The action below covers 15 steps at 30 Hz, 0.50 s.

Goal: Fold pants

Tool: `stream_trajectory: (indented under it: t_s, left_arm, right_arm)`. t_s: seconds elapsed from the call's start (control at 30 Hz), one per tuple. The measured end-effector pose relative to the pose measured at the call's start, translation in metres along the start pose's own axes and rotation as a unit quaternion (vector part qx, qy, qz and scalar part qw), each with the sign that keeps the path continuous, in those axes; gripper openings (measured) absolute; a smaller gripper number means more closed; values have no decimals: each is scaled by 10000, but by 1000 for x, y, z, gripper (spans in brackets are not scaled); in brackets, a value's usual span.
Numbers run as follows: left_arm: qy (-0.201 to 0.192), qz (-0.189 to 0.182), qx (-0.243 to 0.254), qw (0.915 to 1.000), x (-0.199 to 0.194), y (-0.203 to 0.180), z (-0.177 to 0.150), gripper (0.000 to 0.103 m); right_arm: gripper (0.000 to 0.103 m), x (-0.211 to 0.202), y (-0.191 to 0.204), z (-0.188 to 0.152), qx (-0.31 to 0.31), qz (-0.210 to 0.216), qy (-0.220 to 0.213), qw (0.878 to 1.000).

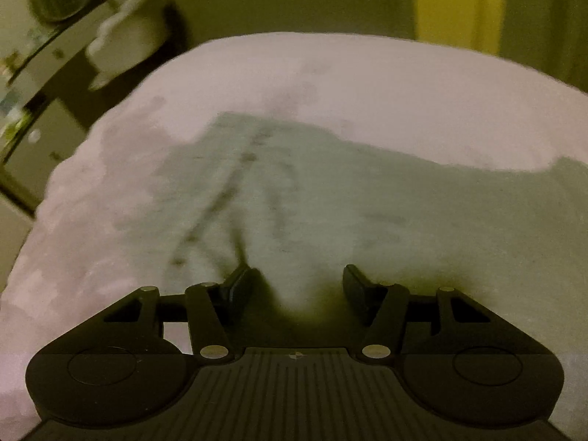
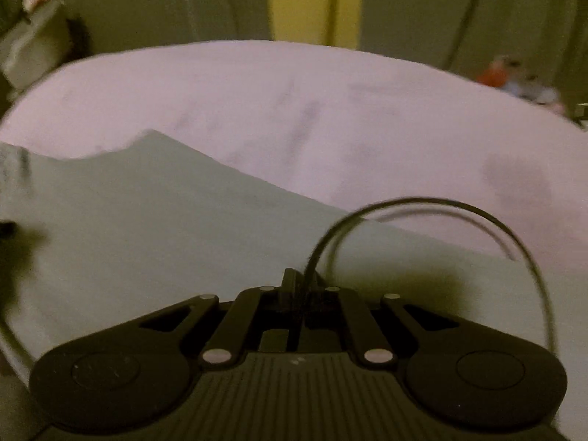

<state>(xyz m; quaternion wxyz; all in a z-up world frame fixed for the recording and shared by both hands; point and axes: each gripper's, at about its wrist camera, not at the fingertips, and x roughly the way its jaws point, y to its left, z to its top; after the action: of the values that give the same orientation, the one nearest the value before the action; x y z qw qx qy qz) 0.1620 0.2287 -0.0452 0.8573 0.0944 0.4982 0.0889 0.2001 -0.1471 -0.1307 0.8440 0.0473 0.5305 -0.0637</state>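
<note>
Grey-green cotton pants (image 1: 330, 202) lie spread on the pale pink bedsheet (image 1: 330, 73). Left gripper (image 1: 297, 279) half-open over them, holding nothing; right gripper (image 2: 296, 286) pinched shut, apparently empty. Closing short could miss the fabric.

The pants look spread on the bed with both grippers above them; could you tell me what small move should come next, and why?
Probably lower the left gripper and close it on the pants: its jaws stand apart with only a soft ridge of cloth between, while the right gripper is shut, with no cloth visibly held.
</note>
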Motion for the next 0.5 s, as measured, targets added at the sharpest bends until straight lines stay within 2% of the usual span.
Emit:
stream_trajectory:
  t_s: [0.03,0.07,0.13,0.17,0.2,0.27,0.3,0.37,0.43,0.5]
  left_arm:
    - [-27,-38,-178,9998,-4,11,0,61]
    - [-12,-135,-385,9992,-6,22,3,59]
    - [33,-422,-828,9957,-13,42,3,56]
    - [1,-457,-935,9946,-17,47,4,58]
    - [-65,-303,-968,9948,-23,49,5,63]
    - [-237,-89,-885,9958,-35,42,9,64]
    - [-328,-200,-805,9960,-42,34,11,64]
    - [-391,-648,-674,9949,-58,15,13,69]
    - [-373,-1103,-436,9922,-68,-16,13,71]
    - [-318,-1354,-4,9903,-79,-56,5,71]
  right_arm:
    - [13,-5,-7,-4,8,-192,18,9998]
    - [24,-10,-13,-7,31,-324,13,9995]
    - [37,-25,-30,-15,139,-547,-116,9983]
    - [39,-34,-38,-19,234,-623,-200,9976]
    - [39,-45,-50,-22,356,-688,-295,9966]
    - [47,-68,-73,-28,620,-765,-443,9941]
    - [51,-83,-86,-31,774,-834,-537,9921]
    - [65,-110,-109,-38,993,-1008,-754,9871]
    - [70,-139,-129,-51,1072,-1229,-970,9818]
    - [72,-161,-149,-65,1234,-1336,-1022,9780]
